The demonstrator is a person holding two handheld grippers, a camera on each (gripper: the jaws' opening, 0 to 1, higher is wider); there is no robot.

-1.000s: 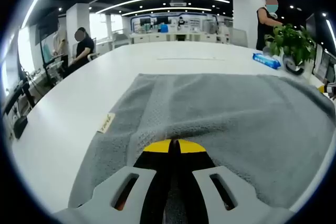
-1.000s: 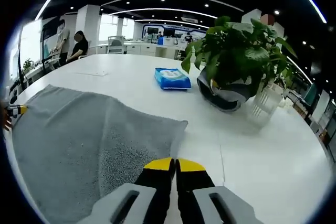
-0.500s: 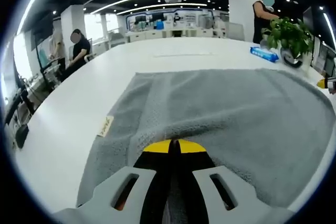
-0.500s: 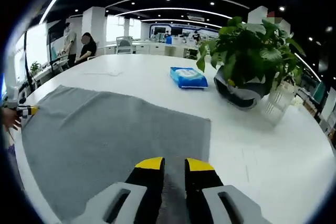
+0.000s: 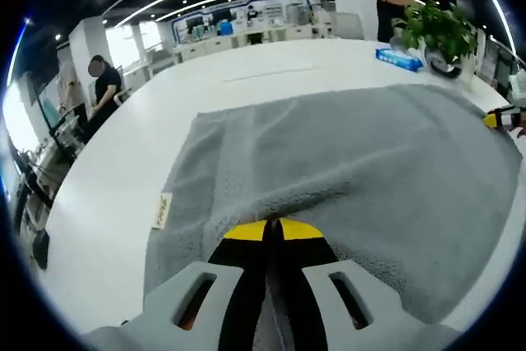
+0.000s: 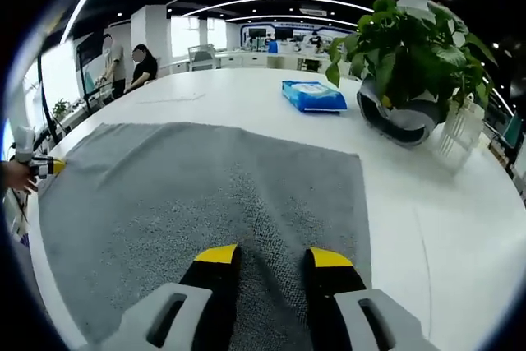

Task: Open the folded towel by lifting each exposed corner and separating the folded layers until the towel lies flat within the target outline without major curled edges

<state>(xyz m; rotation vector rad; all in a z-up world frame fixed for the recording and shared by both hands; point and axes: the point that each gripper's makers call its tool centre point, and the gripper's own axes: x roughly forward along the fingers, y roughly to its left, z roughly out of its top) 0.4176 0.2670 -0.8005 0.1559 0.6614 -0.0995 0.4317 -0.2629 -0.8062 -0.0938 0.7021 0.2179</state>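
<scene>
The left hand-held gripper is clamped on the near edge of a grey towel, its yellow-tipped jaws pressed together on a raised pucker of cloth. The right hand-held gripper hangs over the towel with its jaws apart. The towel lies spread across a white surface, well apart from a potted plant and a blue packet.

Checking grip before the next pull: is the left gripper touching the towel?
Touching. In the left gripper view the left gripper has its jaws closed together on the grey towel, whose edge bunches into a ridge right at the yellow tips.
</scene>
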